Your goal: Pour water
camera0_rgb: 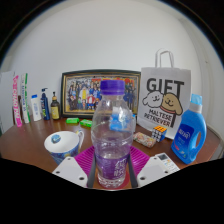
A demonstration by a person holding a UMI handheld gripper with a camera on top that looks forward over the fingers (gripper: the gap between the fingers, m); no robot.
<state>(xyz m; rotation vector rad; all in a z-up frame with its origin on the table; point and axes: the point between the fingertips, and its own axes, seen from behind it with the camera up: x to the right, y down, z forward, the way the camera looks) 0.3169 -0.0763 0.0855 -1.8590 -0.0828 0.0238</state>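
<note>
Gripper view: water bottle (112,135), cap on, is held upright between closed jaws of gripper (112,172) above bench (25,150); slippage is risked if squeezed walls yield during tilting toward bowl (63,143).

A: What sits at the back, around twelve o'clock?
B: A framed picture (88,92) leaning against a pale wall — a group of figures shows in it, too small to make out.

A: And toward one and three o'clock?
B: A white paper gift bag (165,101) printed "GIFT", and just beside it a blue detergent bottle (189,130).

A: Over at nine o'clock?
B: A row of small toiletry bottles (38,106) and packaged toothbrushes (17,98) — all standing on a brown wooden table (25,145).
</note>
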